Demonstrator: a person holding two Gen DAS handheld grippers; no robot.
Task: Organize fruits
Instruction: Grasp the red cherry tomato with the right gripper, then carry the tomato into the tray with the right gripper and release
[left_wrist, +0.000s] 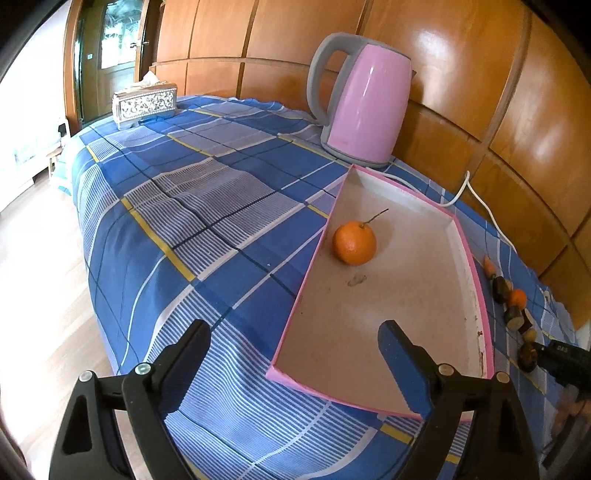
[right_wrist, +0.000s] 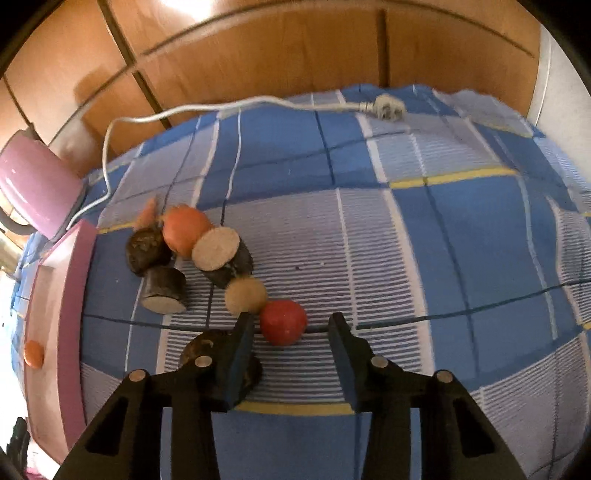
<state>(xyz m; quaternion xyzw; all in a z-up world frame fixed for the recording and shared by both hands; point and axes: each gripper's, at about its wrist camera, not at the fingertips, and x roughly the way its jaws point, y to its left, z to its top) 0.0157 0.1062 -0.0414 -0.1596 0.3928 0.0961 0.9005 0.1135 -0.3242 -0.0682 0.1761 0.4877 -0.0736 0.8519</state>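
A: The red fruit (right_wrist: 283, 322) lies on the checked cloth (right_wrist: 406, 258) covering the surface, at the near end of a loose row: a pale round fruit (right_wrist: 245, 300) touching it, then cut dark-skinned pieces (right_wrist: 221, 254) and an orange fruit (right_wrist: 184, 230). One orange (left_wrist: 354, 242) already sits in the pink tray (left_wrist: 476, 280).

B: And the right gripper (right_wrist: 291, 332)?

A: Its fingers (right_wrist: 242, 350) are partly drawn in and grasp nothing. The red fruit lies just ahead of the tips, nearer the left one.

B: Risk?

A: I'd judge that, closing off-centre, the left finger could nudge the round fruit so it rolls away, or knock the pale one beside it. A dark piece (right_wrist: 207, 347) half hidden under that finger might also get pinched.

B: The left gripper (left_wrist: 295, 350)?

A: Released wide, empty, hovering over the tray's near corner. It could bump the rim and shift the tray.
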